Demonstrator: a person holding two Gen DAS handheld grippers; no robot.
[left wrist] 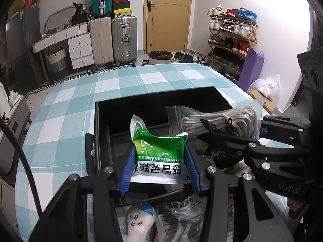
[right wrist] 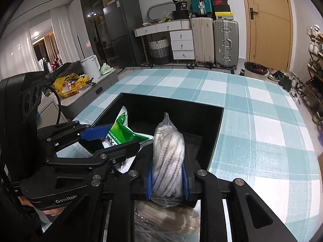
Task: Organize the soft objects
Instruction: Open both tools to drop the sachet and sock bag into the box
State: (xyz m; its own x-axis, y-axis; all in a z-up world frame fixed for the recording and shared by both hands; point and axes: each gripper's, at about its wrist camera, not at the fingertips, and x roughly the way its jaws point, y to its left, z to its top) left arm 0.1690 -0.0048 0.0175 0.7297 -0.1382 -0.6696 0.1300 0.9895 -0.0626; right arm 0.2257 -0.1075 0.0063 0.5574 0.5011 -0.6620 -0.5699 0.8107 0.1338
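Observation:
My left gripper (left wrist: 160, 151) is shut on a green and white medicine packet (left wrist: 159, 151) and holds it over the near edge of a black open box (left wrist: 153, 109). My right gripper (right wrist: 167, 171) is shut on a clear bag of white rope (right wrist: 168, 155), also above the box's (right wrist: 214, 133) near edge. The rope bag shows in the left wrist view (left wrist: 218, 119) and the packet in the right wrist view (right wrist: 121, 129). A white plush toy (left wrist: 139, 221) and another medicine packet (left wrist: 181, 213) lie below my left gripper.
The box sits on a table with a teal and white checked cloth (left wrist: 70, 111). A beige soft item (right wrist: 165, 219) lies under my right gripper. Suitcases (left wrist: 113, 38), a drawer unit (left wrist: 80, 48) and a shoe rack (left wrist: 232, 34) stand beyond the table.

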